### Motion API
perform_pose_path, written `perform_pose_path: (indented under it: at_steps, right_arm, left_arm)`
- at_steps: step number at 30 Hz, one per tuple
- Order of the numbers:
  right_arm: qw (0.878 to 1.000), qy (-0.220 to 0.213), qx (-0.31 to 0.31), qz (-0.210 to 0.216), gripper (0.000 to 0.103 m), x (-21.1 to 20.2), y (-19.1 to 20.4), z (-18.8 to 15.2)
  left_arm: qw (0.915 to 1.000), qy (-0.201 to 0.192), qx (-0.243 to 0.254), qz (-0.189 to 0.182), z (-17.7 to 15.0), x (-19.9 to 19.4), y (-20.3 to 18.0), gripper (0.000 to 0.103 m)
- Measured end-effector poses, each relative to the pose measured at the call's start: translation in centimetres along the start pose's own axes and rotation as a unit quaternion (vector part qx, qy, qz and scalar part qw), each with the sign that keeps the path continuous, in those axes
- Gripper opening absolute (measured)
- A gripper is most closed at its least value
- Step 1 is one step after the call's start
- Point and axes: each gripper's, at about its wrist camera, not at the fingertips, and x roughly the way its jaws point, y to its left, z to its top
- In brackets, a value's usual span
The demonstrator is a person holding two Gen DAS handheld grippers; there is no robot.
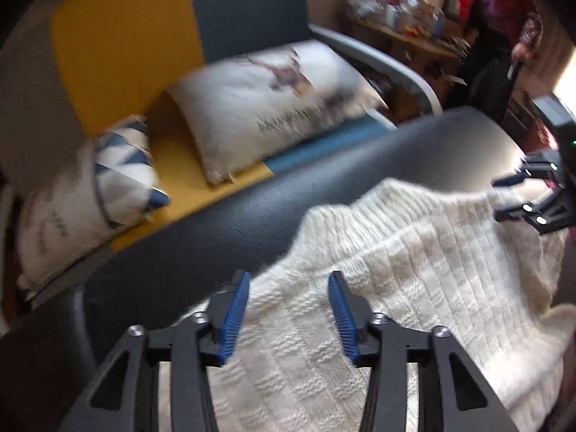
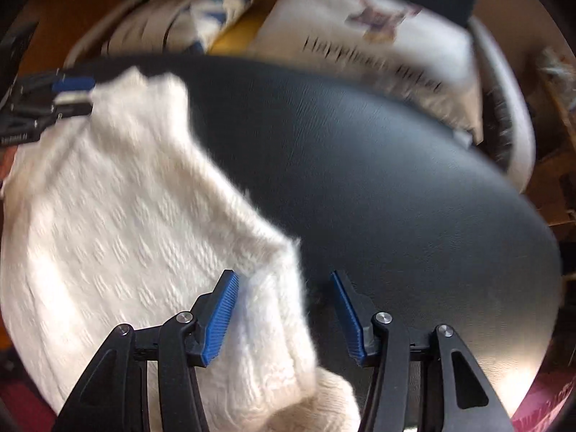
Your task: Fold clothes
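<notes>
Both grippers, left gripper point(image 1: 288, 309) and right gripper point(image 2: 284, 309), stand released above the cream cable-knit sweater point(image 1: 396, 270) on the black desk point(image 2: 360, 180); each should clench an edge squarely.

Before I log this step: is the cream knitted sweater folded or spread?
Folded, at least partly: the cream knitted sweater shows a doubled layer at its corner on the dark table.

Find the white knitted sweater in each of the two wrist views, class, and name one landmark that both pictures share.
Left wrist view: the white knitted sweater fills the lower right, lying on the dark round table.
Right wrist view: the sweater fills the left and lower centre, on the same table.
Shared landmark: the white cushion with dark lettering beyond the table's far edge.
</notes>
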Motion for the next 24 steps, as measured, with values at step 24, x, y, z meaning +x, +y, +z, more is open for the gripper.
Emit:
perform_pose_path:
  at_steps: [24]
  right_arm:
    - [0.985,-0.115,-0.007,-0.128,0.027,-1.6,4.8,2.4]
  left_arm:
    - [0.989,-0.074,-0.08,0.1,-2.8,-0.3,0.3,0.016]
